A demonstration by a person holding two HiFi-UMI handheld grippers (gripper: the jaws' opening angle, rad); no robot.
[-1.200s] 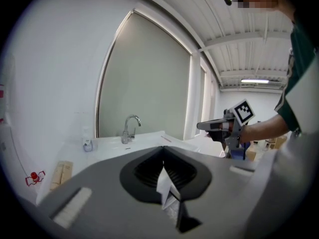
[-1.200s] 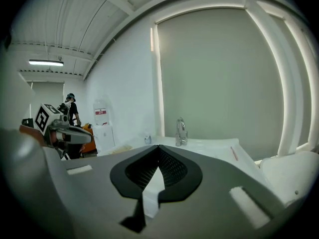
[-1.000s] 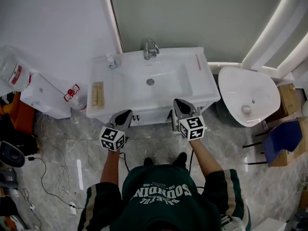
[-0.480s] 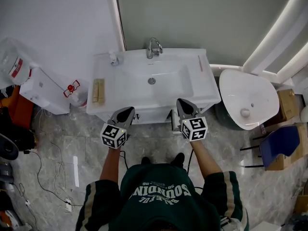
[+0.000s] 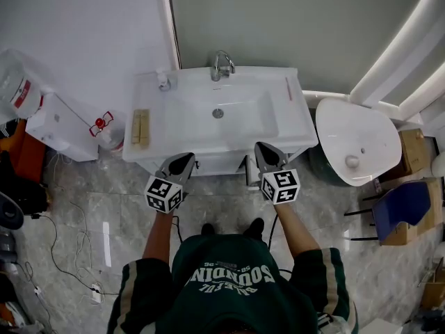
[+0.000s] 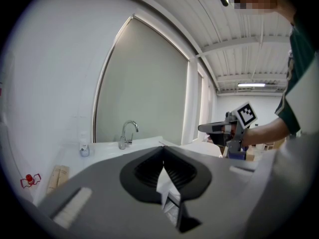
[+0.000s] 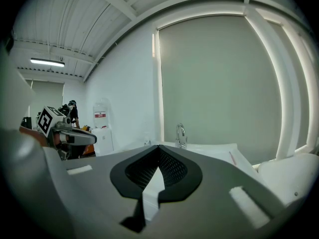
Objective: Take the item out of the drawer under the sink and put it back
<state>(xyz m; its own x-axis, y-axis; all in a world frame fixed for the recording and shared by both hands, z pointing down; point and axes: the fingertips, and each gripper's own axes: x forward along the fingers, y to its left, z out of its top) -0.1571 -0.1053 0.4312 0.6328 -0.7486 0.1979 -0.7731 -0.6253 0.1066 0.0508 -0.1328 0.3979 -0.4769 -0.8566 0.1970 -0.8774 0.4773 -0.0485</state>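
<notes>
White drawer front [image 5: 219,165] under the sink [image 5: 240,120] looks pushed in, sitting flush below the counter [image 5: 297,120] edge, so whatever item is inside isn't showing anywhere.

Both tools are held right in front of it. The left hand-held gripper [image 5: 185,161] points at the drawer's left end and the right hand-held gripper [image 5: 261,149] at its right end. From above I can't tell whether either tip actually touches the front. The left one's jaws are pressed together tip to tip with nothing between them. Same deal on the right, fully closed and empty.

Moving out from there:
- A chrome faucet [image 5: 221,66] stands at the back of the sink.
- A small bottle [image 5: 163,82] sits near the back left corner of the counter.
- A beige pack [image 5: 141,128] lies flat on the counter's left side.
- A thin red stick [image 5: 288,89] lies on the right side.

Just right of the vanity is a white oval fixture [image 5: 358,141]. A blue chair [image 5: 405,202] and a cardboard box [image 5: 419,143] are beyond it.

Off to the left there's a white water dispenser [image 5: 62,136] with a big clear jug [image 5: 17,92] beside it, and cables trail over the grey marble floor [image 5: 90,200]. The person's green shirt [image 5: 229,284] fills the bottom of the head view.
</notes>
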